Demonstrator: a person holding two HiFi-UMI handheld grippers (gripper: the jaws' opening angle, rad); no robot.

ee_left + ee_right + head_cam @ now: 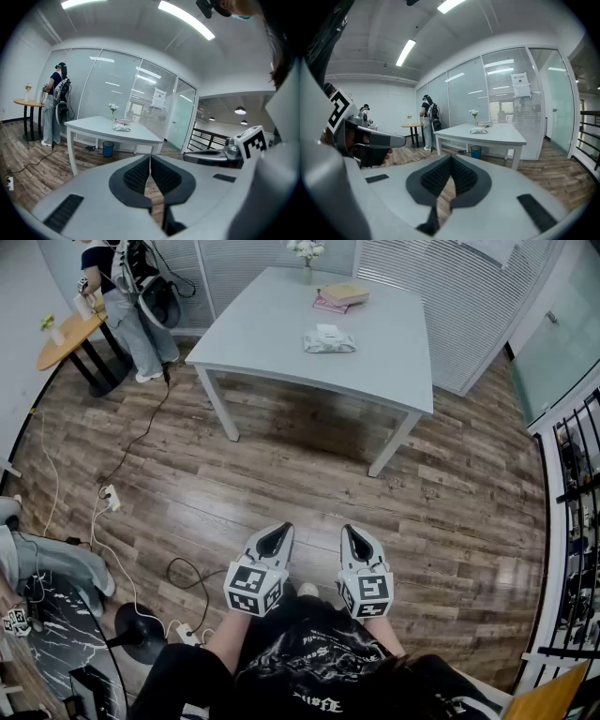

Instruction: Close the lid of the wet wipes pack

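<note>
While bin (108, 148) shows only in gripper views, left hand-held gripper (279, 532), right hand-held gripper (350, 532) closed, empty.

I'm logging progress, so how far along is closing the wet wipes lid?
Nothing looks done yet: the wet wipes pack lies on the table, far from the person, its white lid apparently up. Nothing is in hand: left tongs and right tongs are shut, empty, near the body. Left: approach, reach the pack, press the lid shut.
</note>
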